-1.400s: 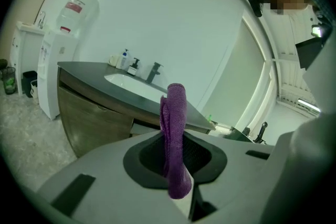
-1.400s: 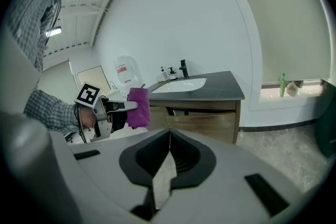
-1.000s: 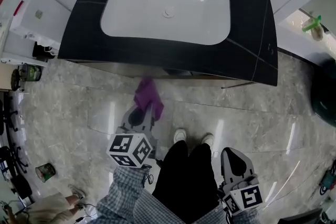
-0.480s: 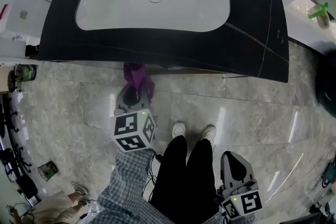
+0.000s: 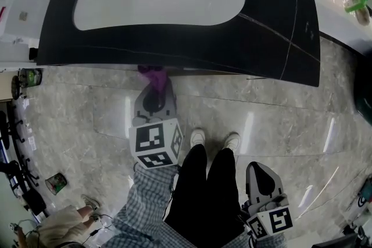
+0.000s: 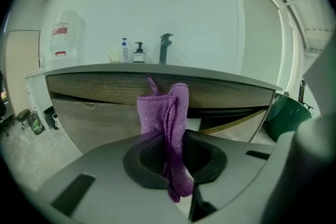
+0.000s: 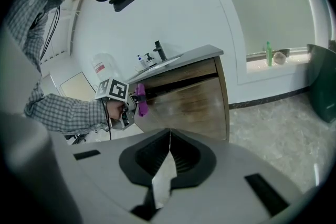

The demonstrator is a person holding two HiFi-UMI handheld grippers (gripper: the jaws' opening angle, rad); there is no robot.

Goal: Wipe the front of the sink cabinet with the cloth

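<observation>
here the left hand-held gripper point(image 6: 176, 152) clamps the purple cloth point(image 6: 167, 113) at the sink cabinet's wooden front point(image 6: 94, 93), just under the dark sink top point(image 5: 279, 38); the right hand-held gripper point(image 7: 169, 155) hangs closed and empty.

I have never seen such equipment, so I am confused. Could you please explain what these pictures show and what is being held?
A person holds hand tongs in each hand. One camera sits on the head and looks down at the sink; each tongs carries its own camera. The left tongs are shut on a purple cloth, held at the wooden cabinet front under the dark countertop. The right tongs are shut and empty, low beside the person's legs.
</observation>
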